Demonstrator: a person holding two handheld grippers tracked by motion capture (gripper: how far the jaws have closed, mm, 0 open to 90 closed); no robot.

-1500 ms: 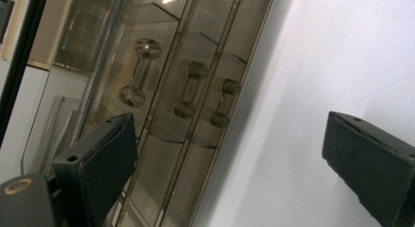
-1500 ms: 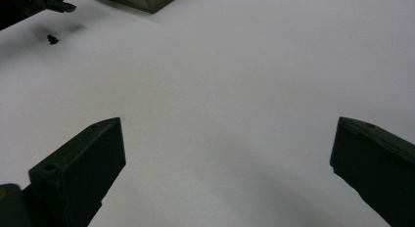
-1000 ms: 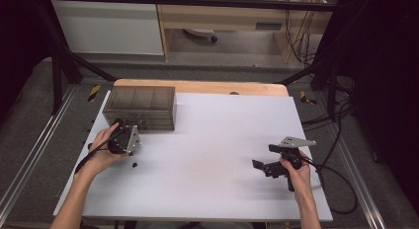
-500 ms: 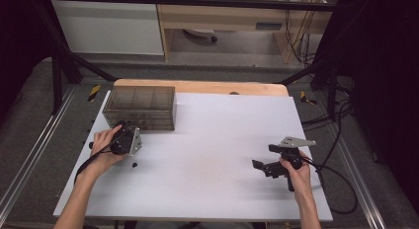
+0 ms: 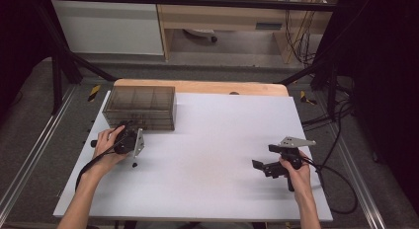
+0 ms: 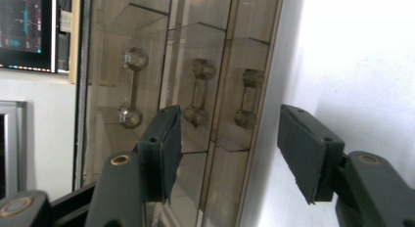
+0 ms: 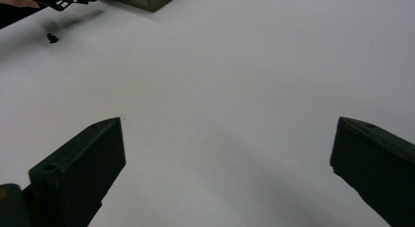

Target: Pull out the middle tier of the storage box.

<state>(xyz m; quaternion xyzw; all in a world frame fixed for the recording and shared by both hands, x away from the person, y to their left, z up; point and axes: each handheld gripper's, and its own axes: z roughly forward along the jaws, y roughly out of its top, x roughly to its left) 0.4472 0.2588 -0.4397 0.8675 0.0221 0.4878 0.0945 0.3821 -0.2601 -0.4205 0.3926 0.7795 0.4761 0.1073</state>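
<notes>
A smoky see-through drawer cabinet (image 5: pixel 140 108) stands at the table's back left. My left gripper (image 5: pixel 127 130), held in a hand and rolled on its side, points at its front from close by. In the left gripper view the left gripper (image 6: pixel 230 148) is open, with the cabinet front (image 6: pixel 195 56) and its clear drawer handles (image 6: pixel 198 92) just beyond the jaws, nothing between them. My right gripper (image 5: pixel 264 156) rests low at the table's right, wide open over bare white tabletop (image 7: pixel 225 90); the right gripper (image 7: pixel 227 168) holds nothing.
A small black piece (image 5: pixel 134 165) lies on the white table (image 5: pixel 212 140) just in front of the left hand, and the same black piece (image 7: pixel 50 38) is far off in the right gripper view. Cables (image 5: pixel 341 189) trail off the right edge.
The left forearm has shifted slightly to the right while the left gripper stays at the cabinet front. The right gripper has not moved.
</notes>
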